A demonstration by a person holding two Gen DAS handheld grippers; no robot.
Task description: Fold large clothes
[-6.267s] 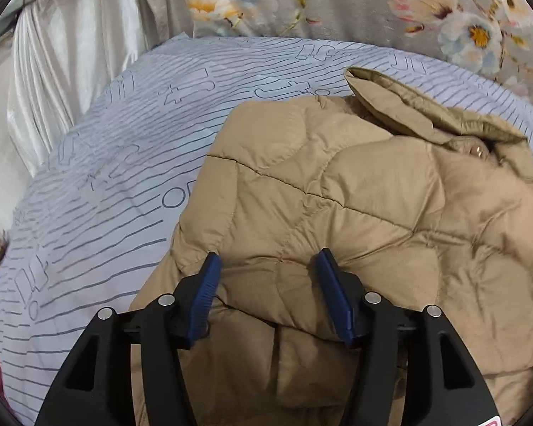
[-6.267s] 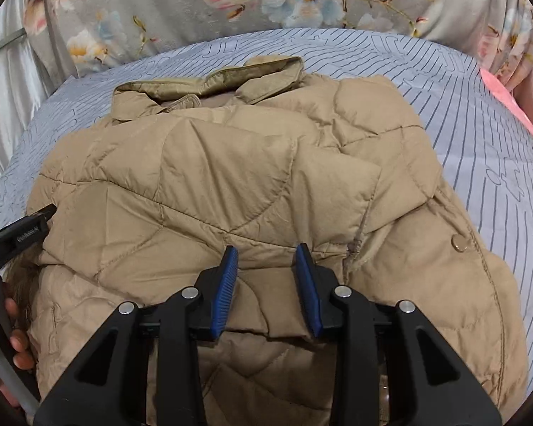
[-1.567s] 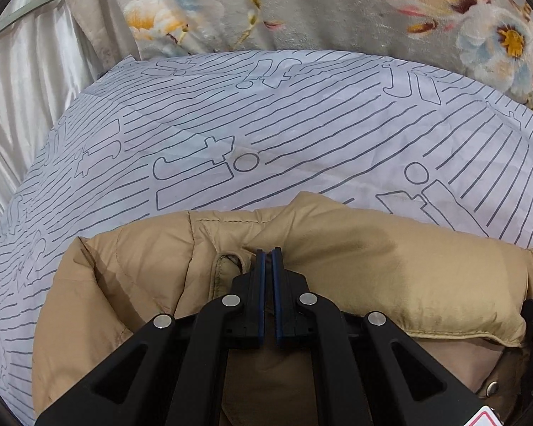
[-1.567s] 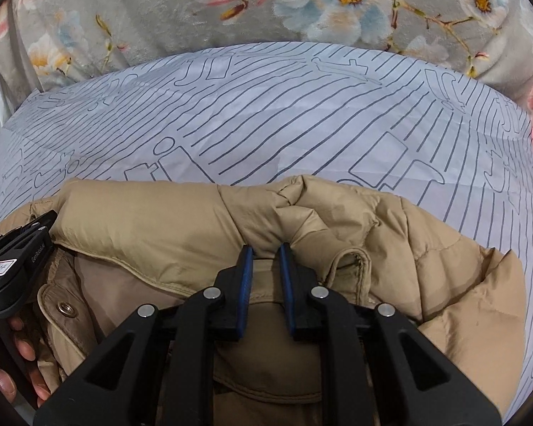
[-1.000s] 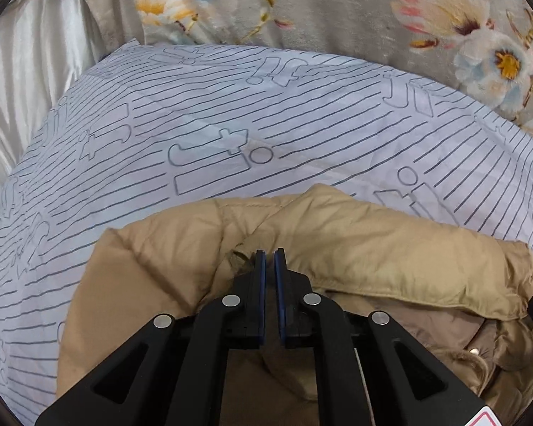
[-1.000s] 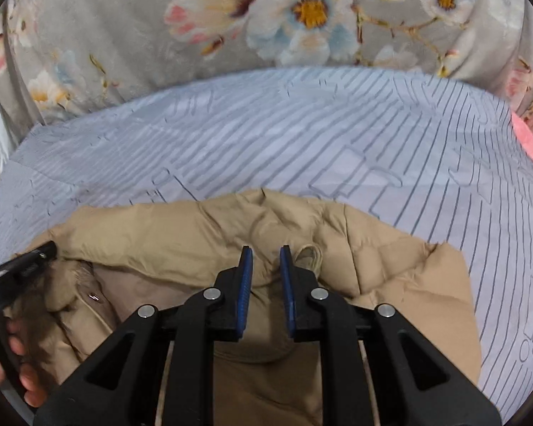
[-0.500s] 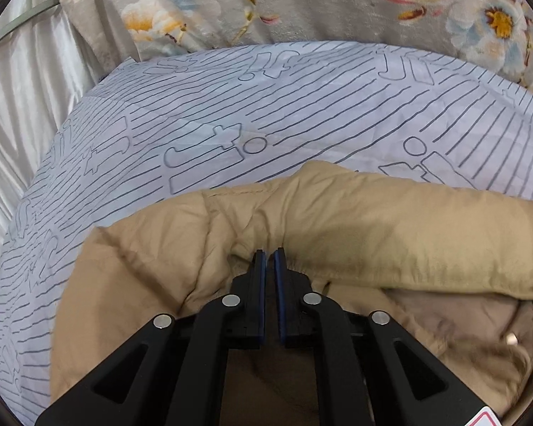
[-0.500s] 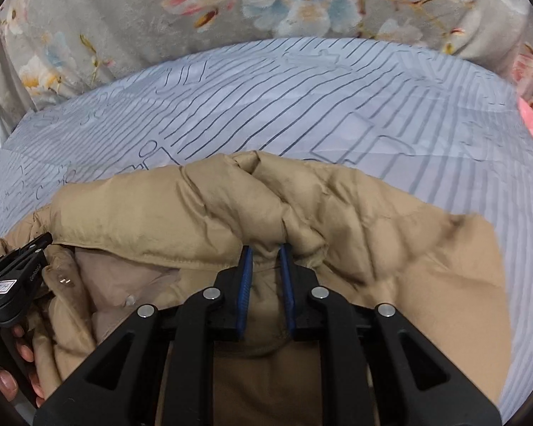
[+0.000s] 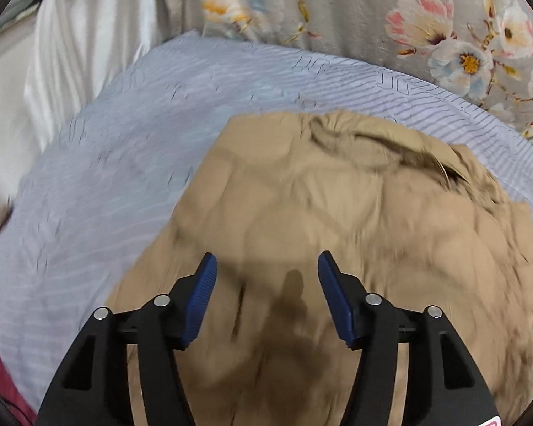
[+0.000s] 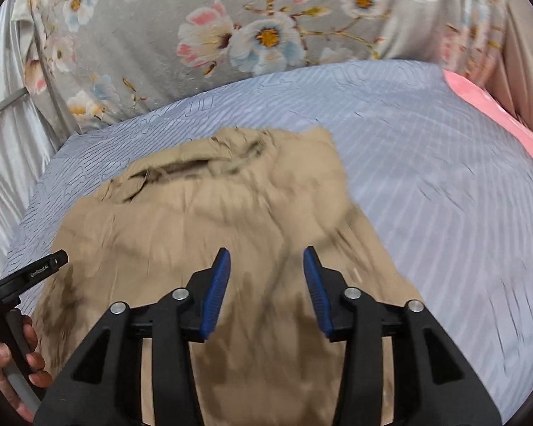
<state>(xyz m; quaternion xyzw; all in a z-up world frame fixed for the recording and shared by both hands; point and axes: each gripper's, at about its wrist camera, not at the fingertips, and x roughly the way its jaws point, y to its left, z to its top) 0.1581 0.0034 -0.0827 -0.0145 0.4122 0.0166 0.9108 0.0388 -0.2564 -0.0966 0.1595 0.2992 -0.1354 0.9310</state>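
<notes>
The jacket (image 9: 355, 220) is showing plain tan with quilted stitching. The bed sheet (image 10: 426, 149) under it is showing pale lilac-grey with thin dark stripes. The curtain (image 10: 266, 17) behind is showing grey with pink, white and blue flowers. Each hand-held gripper (image 9: 266, 294) (image 10: 266, 284) is showing black arms with blue pads. A pink cloth (image 10: 497, 120) is showing at the bed's edge.

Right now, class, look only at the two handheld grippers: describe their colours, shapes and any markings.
Both the left gripper and the right gripper have black, angular frames with triangular cut-outs and round silver pivot bolts. Their fingers carry ribbed blue pads. In the right wrist view, the left gripper's black side bears small white lettering, too blurred to read.
</notes>
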